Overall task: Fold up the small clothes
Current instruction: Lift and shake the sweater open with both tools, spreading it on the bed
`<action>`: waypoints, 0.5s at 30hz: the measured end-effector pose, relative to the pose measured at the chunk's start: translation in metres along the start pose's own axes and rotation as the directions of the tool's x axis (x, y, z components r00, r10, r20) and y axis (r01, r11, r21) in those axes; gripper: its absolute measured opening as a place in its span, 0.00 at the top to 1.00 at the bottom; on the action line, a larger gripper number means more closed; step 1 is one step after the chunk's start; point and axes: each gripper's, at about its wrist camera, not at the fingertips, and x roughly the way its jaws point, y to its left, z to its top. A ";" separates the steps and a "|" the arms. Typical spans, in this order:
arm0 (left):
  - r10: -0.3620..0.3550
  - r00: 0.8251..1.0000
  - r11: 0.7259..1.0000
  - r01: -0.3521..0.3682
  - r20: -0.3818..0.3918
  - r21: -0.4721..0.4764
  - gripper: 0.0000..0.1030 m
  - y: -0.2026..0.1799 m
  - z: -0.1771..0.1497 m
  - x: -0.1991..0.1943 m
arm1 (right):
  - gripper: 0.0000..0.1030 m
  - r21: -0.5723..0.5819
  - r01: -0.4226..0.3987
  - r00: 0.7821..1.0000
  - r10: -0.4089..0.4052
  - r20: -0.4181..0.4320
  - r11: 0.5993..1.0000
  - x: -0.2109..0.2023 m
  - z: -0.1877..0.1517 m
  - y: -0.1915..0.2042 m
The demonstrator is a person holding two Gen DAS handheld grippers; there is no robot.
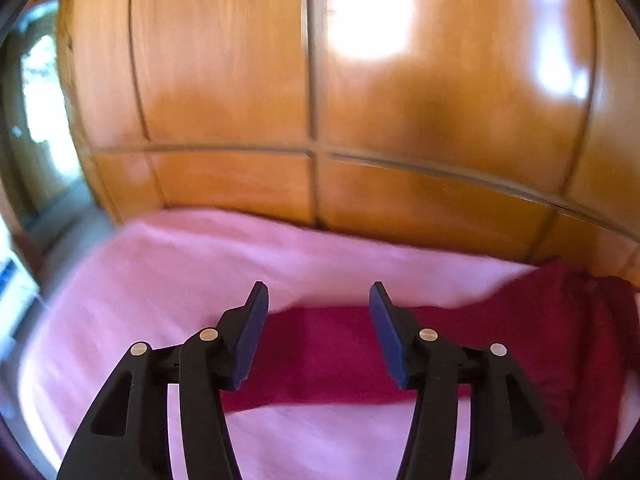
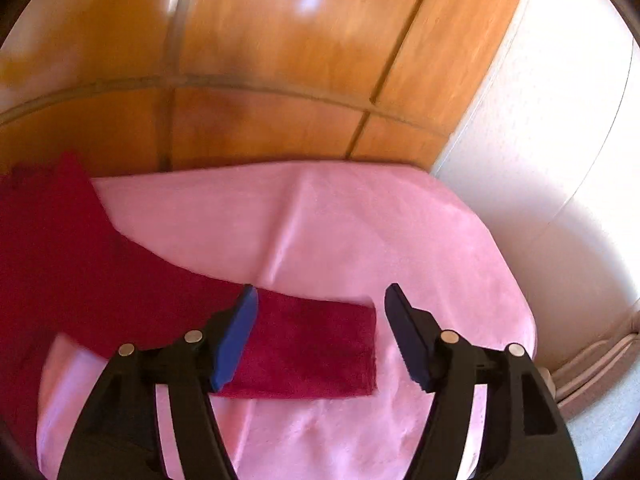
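Note:
A dark red garment (image 1: 332,356) lies flat on a pink cloth (image 1: 168,280). In the left wrist view one sleeve runs left under my left gripper (image 1: 318,332), which is open and empty above it. In the right wrist view the garment (image 2: 80,264) fills the left, and its other sleeve (image 2: 312,348) reaches right. My right gripper (image 2: 320,336) is open and empty, above that sleeve's end.
A wooden wardrobe (image 1: 320,100) with panelled doors stands right behind the pink cloth; it also shows in the right wrist view (image 2: 260,60). A white wall (image 2: 560,160) rises at the right. The pink cloth (image 2: 360,232) has a crease down its middle.

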 end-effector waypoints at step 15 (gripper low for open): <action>-0.608 0.732 0.794 0.567 -0.309 -0.219 0.68 -0.097 -0.168 0.002 | 0.86 0.140 -0.779 0.542 0.768 -0.341 0.612 -0.082 -0.158 0.170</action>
